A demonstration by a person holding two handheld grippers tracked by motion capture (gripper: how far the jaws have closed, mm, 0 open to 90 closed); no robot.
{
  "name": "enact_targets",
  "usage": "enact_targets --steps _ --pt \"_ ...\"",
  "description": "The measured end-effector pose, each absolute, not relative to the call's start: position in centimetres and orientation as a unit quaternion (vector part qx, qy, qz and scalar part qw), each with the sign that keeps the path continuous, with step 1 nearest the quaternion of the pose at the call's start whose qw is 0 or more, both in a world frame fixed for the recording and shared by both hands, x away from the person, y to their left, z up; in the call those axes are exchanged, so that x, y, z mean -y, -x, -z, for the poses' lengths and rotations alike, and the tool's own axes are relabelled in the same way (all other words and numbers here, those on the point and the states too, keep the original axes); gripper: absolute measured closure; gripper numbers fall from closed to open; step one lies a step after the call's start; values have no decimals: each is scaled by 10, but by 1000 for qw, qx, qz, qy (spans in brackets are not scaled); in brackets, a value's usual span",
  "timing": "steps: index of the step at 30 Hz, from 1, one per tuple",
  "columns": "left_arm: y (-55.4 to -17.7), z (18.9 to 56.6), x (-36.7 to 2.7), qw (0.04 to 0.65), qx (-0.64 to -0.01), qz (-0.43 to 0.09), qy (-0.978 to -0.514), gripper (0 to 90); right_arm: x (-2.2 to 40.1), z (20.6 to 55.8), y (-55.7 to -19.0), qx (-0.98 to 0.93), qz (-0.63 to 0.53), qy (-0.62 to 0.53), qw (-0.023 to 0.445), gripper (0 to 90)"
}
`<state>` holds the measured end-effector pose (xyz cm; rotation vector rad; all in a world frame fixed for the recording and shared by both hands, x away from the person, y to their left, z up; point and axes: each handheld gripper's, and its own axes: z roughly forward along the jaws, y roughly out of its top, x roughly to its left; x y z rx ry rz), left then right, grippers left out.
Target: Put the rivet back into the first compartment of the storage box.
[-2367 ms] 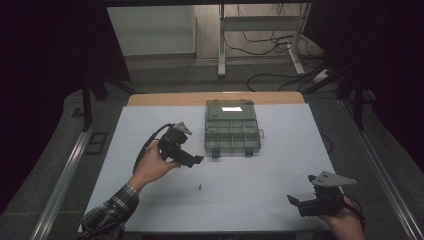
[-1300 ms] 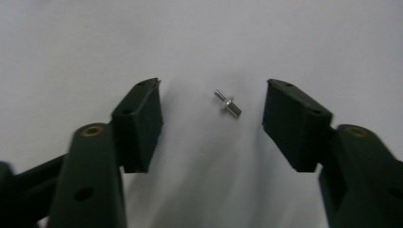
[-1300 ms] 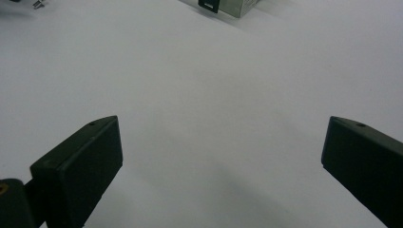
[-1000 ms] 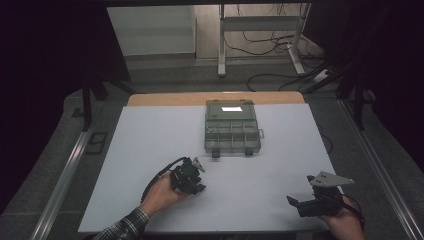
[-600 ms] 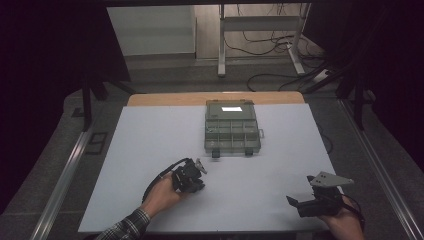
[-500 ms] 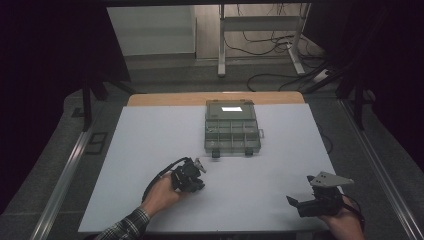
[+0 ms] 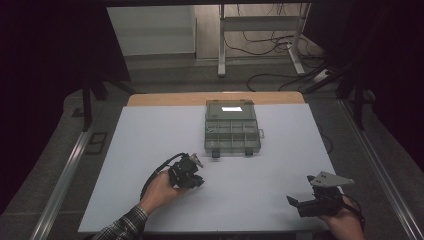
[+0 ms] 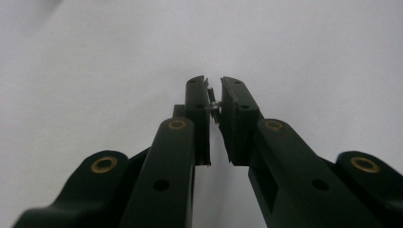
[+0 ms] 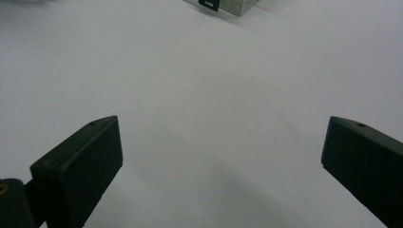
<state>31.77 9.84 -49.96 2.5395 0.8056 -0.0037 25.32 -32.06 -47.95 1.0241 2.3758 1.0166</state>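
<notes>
In the left gripper view, my left gripper points down at the white table with its jaws nearly together. A tiny silvery metal part, perhaps a screw, is pinched between the pads. From above, the left gripper sits low over the table's front left, held by a hand in a plaid sleeve. My right gripper rests near the front right edge. In its own view the right gripper stands wide open over bare table.
A grey-green compartment box with a clear lid lies at the middle back of the white table. Its front corner with a black latch shows in the right gripper view. A black cable loops from the left gripper.
The left hand came from beside the box toward the front and down onto a small part lying on the table. That part no longer lies loose there. The right gripper has stayed put.
</notes>
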Motion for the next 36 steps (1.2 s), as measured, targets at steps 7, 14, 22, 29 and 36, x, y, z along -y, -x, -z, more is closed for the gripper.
enact_targets --steps 7,14,22,29,36 --pt "-324 493 -107 255 -310 9 -916 824 321 479 -253 -840 -360 -363 181 2" --pt "-336 479 -120 271 -320 4 -908 823 321 479 -253 -840 -361 -363 181 2" --pt "-355 465 -124 281 -336 -2 -899 823 321 480 -253 -841 -359 -363 181 2" --pt "-373 459 -125 282 -350 -4 -893 822 321 480 -253 -840 -359 -364 182 2" --pt "-390 451 -125 285 -355 -13 -890 823 321 480 -253 -841 -358 -363 181 3"
